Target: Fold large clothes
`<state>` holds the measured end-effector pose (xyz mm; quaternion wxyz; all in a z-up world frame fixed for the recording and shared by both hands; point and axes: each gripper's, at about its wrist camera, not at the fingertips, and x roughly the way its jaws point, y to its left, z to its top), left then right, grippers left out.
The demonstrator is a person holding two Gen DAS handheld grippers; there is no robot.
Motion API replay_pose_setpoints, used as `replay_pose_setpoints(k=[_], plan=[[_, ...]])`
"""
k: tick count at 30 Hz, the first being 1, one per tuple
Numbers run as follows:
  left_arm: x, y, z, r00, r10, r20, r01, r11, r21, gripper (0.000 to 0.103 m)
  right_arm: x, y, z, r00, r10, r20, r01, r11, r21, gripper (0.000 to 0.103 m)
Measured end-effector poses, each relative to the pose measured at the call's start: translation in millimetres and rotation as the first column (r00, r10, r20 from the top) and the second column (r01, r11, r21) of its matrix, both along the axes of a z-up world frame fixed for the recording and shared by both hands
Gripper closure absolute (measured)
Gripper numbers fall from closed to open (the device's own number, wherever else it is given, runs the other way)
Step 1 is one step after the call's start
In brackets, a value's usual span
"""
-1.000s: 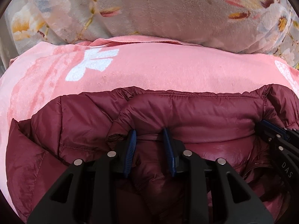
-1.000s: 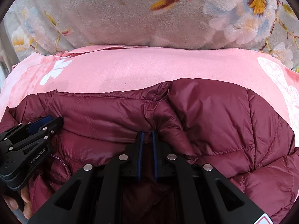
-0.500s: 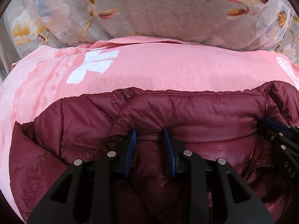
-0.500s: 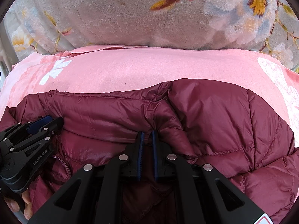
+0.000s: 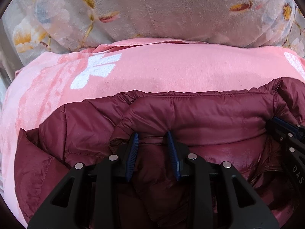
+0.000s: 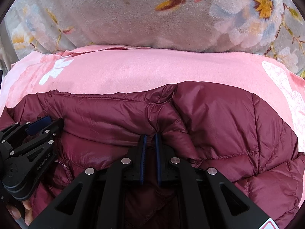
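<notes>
A maroon puffer jacket lies on a pink blanket, its collar edge toward the far side. My left gripper is shut on a thick fold of the jacket near the collar, its blue pads held apart by the fabric. My right gripper is shut on the jacket further right along the collar, pads nearly together. Each gripper shows at the edge of the other's view: the right gripper in the left wrist view, the left gripper in the right wrist view.
A grey floral plush cushion rises behind the pink blanket and shows in the right wrist view too. The blanket has white flower prints. A bare hand holds the left gripper's handle.
Both grippers keep their hold on the jacket. The jacket's collar edge has drawn slightly back toward me, showing a little more pink blanket.
</notes>
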<state>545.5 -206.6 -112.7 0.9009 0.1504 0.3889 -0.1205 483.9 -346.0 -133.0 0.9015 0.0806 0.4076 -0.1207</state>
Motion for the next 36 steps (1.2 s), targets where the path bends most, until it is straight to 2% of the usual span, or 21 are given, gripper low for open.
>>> replay_pose_setpoints(k=[9, 14, 15, 16, 17, 18, 19, 20, 21, 23, 25, 30, 32, 33, 36], plan=[[-1.9, -10.4, -2.5, 0.999, 0.011, 0.033, -0.013, 0.997, 0.078, 0.069, 0.7, 0.9, -0.3, 1.0, 0.001, -0.003, -0.001, 1.0, -0.008, 0.098], [-2.7, -13.0, -2.3, 0.999, 0.012, 0.045, -0.017, 0.995, 0.099, 0.068, -0.9, -2.6, 0.9, 1.0, 0.009, 0.01, -0.009, 1.0, 0.024, 0.096], [-3.1, -11.0, -1.1, 0.999, 0.015, 0.043, -0.019, 0.996, 0.09, 0.066, -4.6, -5.7, 2.2, 1.0, 0.008, 0.02, -0.009, 0.999, 0.043, 0.096], [-5.1, -7.3, 1.0, 0.999, 0.025, 0.043, -0.028, 0.996, 0.084, 0.059, -11.1, -8.5, 4.9, 1.0, 0.004, 0.027, -0.005, 0.998, 0.063, 0.095], [-11.5, -1.0, 5.1, 0.998, 0.053, 0.042, -0.056, 0.994, 0.09, 0.043, -26.1, -10.8, 11.5, 0.999, -0.031, 0.023, 0.029, 0.996, 0.079, 0.093], [-18.2, 4.2, 9.1, 0.996, 0.082, 0.046, -0.086, 0.991, 0.098, 0.032, -43.1, -12.7, 18.6, 0.998, -0.061, 0.032, 0.057, 0.993, 0.103, 0.089], [-33.1, 15.2, 17.7, 0.992, 0.108, 0.063, -0.112, 0.991, 0.078, 0.017, -64.0, -13.8, 26.4, 0.996, -0.075, 0.056, 0.067, 0.988, 0.14, 0.077], [-45.3, 23.2, 23.8, 0.992, 0.104, 0.073, -0.108, 0.993, 0.051, 0.013, -87.3, -14.5, 33.5, 0.994, -0.082, 0.073, 0.069, 0.983, 0.171, 0.059], [-65.0, 35.1, 31.1, 0.993, 0.086, 0.085, -0.088, 0.996, 0.027, 0.013, -117.0, -14.0, 39.9, 0.994, -0.085, 0.075, 0.07, 0.979, 0.189, 0.053], [-94.9, 52.6, 36.2, 0.995, 0.061, 0.074, -0.063, 0.997, 0.034, 0.013, -166.2, -11.9, 47.6, 0.995, -0.065, 0.072, 0.05, 0.98, 0.191, 0.048], [-124.6, 74.9, 37.4, 0.997, 0.065, 0.045, -0.068, 0.996, 0.054, 0.013, -225.6, -9.9, 51.0, 0.997, -0.055, 0.054, 0.047, 0.989, 0.14, 0.042], [-195.6, 140.9, 41.5, 0.996, 0.078, -0.046, -0.078, 0.997, 0.02, 0.013, -355.9, -2.6, 52.4, 0.996, -0.091, 0.024, 0.091, 0.996, 0.019, 0.031], [-221.9, 169.1, 39.4, 0.992, 0.079, -0.096, -0.079, 0.997, 0.01, 0.011, -398.3, 0.0, 48.3, 0.995, -0.098, 0.009, 0.097, 0.995, 0.027, 0.03], [-240.4, 192.8, 36.2, 0.986, 0.075, -0.149, -0.079, 0.997, -0.018, 0.011, -425.9, 3.8, 44.7, 0.995, -0.101, 0.001, 0.101, 0.994, 0.039, 0.029], [-278.9, 242.0, 27.0, 0.97, 0.085, -0.227, -0.109, 0.99, -0.091, 0.011, -482.8, 8.0, 31.6, 0.989, -0.147, -0.013, 0.147, 0.985, 0.092, 0.026]])
